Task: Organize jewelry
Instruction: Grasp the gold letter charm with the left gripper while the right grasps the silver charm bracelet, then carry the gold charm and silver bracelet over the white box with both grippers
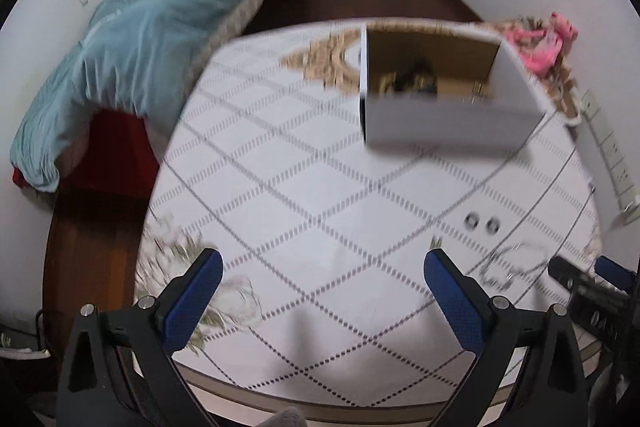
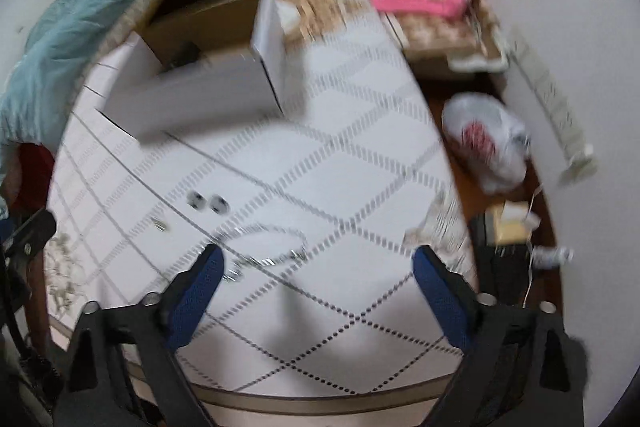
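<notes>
Left gripper [image 1: 322, 269] spread wide over bare tablecloth [image 1: 304, 163], nothing between the pads. Right gripper [image 2: 316, 263] likewise apart, empty, just above a silver chain necklace [image 2: 276, 247] lying flat on the cloth. Two small stud earrings [image 2: 208, 203] side by side beyond the chain. Open white cardboard box [image 1: 448, 91] further back on the table, contents blurred.

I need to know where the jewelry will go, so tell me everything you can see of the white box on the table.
The white box is open-topped, seemingly cardboard: white outside, brown inside. It stands upright on the far part of the patterned tablecloth. Something dark and blurred lies inside; what it is cannot be told. No gripper touches it.
</notes>
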A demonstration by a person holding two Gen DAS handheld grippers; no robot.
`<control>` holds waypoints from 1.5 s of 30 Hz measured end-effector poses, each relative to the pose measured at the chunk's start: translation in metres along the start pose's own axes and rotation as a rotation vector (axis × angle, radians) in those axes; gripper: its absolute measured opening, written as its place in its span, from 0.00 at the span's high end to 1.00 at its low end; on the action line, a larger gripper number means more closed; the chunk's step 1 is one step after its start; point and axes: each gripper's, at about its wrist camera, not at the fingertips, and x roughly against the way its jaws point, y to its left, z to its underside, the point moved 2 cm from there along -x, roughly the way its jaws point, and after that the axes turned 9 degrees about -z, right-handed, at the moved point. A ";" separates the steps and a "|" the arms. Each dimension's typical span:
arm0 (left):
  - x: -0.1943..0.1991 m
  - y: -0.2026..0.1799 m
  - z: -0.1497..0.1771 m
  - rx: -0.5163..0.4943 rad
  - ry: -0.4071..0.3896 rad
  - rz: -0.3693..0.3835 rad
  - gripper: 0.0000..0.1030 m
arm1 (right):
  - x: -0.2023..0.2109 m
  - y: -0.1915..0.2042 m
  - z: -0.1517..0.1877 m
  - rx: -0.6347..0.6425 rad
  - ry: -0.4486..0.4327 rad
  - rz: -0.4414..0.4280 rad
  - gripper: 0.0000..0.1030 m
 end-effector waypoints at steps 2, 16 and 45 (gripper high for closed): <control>-0.009 -0.002 0.006 -0.005 0.024 -0.006 0.00 | -0.014 -0.005 0.006 -0.036 0.001 -0.015 0.22; -0.027 -0.023 0.011 -0.027 0.068 0.102 0.02 | -0.022 0.016 0.016 0.085 -0.111 0.030 0.99; -0.035 -0.082 -0.002 -0.120 0.052 0.238 0.94 | 0.019 -0.021 -0.008 -0.020 -0.177 -0.049 0.99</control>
